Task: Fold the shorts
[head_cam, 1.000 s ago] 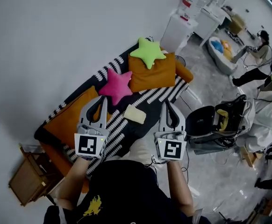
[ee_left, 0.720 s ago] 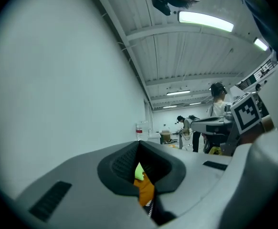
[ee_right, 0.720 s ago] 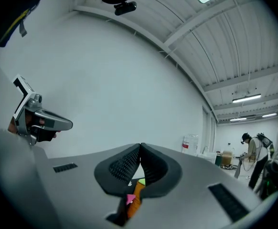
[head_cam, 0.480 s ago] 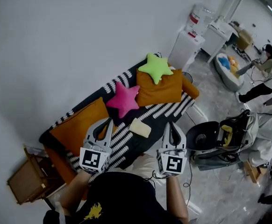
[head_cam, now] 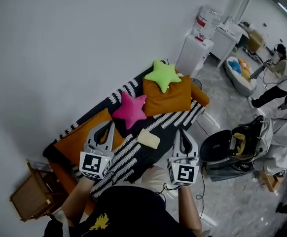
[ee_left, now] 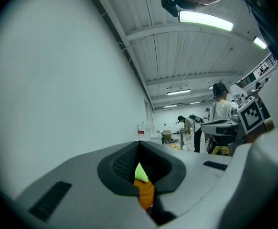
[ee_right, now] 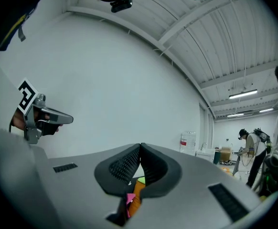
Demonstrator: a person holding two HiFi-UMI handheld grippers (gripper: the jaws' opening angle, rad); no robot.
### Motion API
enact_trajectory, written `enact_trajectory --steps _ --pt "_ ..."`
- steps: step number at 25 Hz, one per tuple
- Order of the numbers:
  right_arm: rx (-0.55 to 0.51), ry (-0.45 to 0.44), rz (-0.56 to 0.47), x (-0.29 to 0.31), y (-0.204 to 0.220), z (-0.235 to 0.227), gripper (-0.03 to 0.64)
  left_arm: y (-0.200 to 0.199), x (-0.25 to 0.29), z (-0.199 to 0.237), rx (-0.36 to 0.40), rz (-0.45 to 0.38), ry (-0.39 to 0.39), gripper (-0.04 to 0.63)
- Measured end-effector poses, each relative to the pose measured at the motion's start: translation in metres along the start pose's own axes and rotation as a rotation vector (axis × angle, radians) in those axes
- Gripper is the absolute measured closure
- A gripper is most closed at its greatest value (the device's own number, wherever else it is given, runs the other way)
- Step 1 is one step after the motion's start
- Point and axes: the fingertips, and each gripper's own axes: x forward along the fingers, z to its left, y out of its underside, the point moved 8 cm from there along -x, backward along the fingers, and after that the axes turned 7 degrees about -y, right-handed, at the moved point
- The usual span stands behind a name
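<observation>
- We are holding the left gripper out towards the sofa; its jaws are pressing tip to tip, and nothing is sitting between them.
- We are holding the right gripper alongside, well apart from the left one; its jaws are likewise meeting at the tips and gripping nothing.
- The shorts are lying as a small pale-yellow folded bundle on the sofa's black-and-white striped cover; in the head view they are showing between the two grippers, touching neither.
- A pink star pillow is resting just beyond the shorts; a green star pillow is sitting on top of an orange cushion further along the sofa; a second orange cushion is lying at the other end, and the left gripper is showing in front of it.
- In both gripper views, slivers of green and orange are peeking through the gap below the closed tips; the right gripper view is also catching a bit of pink.
</observation>
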Motion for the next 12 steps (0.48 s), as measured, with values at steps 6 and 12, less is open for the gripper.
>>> enact_trajectory --steps 6,12 --pt "-0.037 -0.034 -0.009 0.004 -0.002 0.015 0.603 0.004 0.002 0.008 -0.003 0.000 0.016 0.581" --pt "-0.053 -0.027 0.013 0.004 -0.006 0.022 0.603 0.007 -0.005 0.013 -0.010 -0.002 0.021 0.581"
